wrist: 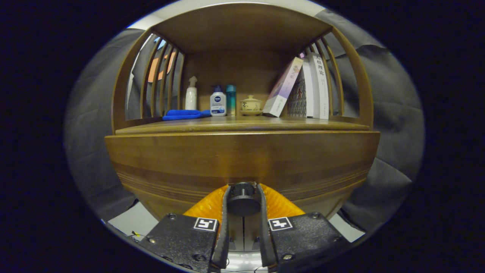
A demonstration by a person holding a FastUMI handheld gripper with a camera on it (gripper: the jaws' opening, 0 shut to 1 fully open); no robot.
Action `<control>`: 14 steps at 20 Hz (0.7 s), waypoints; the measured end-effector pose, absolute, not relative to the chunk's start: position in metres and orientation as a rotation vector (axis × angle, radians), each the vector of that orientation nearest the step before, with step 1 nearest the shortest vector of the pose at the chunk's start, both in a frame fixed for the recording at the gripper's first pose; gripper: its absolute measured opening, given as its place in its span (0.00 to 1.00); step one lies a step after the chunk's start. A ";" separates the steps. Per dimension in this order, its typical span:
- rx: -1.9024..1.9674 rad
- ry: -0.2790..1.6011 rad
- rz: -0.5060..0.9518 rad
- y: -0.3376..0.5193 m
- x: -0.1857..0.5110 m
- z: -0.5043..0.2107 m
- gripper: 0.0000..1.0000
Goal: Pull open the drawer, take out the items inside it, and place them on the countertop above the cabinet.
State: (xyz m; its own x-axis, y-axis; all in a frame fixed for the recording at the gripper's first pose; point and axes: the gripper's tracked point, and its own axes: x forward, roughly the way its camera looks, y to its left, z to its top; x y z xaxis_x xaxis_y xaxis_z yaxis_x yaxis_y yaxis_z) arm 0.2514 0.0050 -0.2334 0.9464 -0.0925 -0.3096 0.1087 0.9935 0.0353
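Note:
A brown wooden cabinet stands right in front of me, its drawer front (242, 159) spanning the width below the countertop (242, 124). A dark round knob (243, 199) sticks out of the drawer front. My gripper (243, 189) is shut on that knob, one finger pressing each side of it. The drawer's inside is hidden, so no items in it can be seen. Whether the drawer has slid out at all I cannot tell.
On the countertop, under an upper shelf, stand a white spray bottle (191, 94), a lotion bottle (218, 101), a teal can (230, 99), a small lidded ceramic jar (250, 104), a blue cloth (183, 114) and leaning books (303, 87). Slatted side rails close both ends.

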 end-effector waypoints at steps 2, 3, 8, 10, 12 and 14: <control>0.048 0.317 -0.098 0.004 0.238 -0.233 0.36; 0.047 0.318 -0.098 0.004 0.231 -0.232 0.36; 0.041 0.326 -0.096 0.005 0.196 -0.231 0.36; 0.047 0.331 -0.093 0.006 0.182 -0.230 0.36; 0.053 0.342 -0.090 0.007 0.167 -0.231 0.36; 0.070 0.364 -0.087 0.010 0.149 -0.236 0.36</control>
